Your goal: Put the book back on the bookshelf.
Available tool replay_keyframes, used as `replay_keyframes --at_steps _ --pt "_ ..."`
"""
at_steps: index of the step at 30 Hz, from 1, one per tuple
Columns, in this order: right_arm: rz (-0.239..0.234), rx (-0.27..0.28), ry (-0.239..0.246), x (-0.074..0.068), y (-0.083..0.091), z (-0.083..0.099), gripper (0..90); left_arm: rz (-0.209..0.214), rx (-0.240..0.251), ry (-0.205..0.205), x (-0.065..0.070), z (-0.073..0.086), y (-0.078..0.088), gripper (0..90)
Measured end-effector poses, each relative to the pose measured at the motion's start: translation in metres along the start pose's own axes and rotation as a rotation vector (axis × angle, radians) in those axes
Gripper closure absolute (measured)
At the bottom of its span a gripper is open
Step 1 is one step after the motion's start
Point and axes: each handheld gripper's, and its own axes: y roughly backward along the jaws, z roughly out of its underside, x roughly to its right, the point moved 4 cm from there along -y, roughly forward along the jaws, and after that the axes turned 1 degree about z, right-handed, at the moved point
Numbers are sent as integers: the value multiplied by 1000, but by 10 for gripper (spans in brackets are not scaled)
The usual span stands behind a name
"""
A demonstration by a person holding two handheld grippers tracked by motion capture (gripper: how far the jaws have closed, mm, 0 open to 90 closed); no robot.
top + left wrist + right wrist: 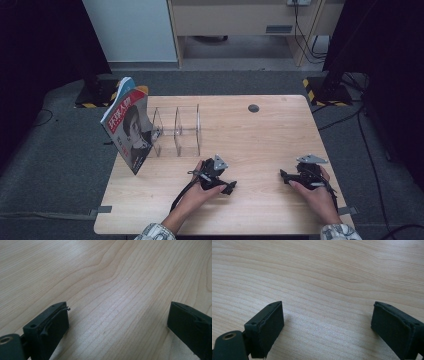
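Observation:
A magazine (127, 127) with a face on its cover stands tilted at the table's left edge, leaning against a clear acrylic divider rack (177, 131). My left gripper (230, 186) rests low over the wooden table (260, 135) near the front middle, held in a hand, with its jaws pointing right. In the left gripper view, my left gripper (119, 306) is open over bare wood. My right gripper (285, 176) lies at the front right with its jaws pointing left. The right gripper view shows my right gripper (327, 304) open with nothing between its jaws.
A small dark round grommet (253, 108) sits in the tabletop at the back. Black stands with striped bases (320, 90) rise from the grey floor behind the table's corners. Cables trail on the floor at the right.

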Motion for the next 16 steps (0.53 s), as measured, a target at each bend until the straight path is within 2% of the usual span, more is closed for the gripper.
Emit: replay_keyframes --at_steps 8,16 --pt "0 0 0 0 0 0 113 -17 -14 -26 1 1 0 21" --pt "2 1 -5 -1 0 0 113 -14 -13 -20 1 1 -1 16"
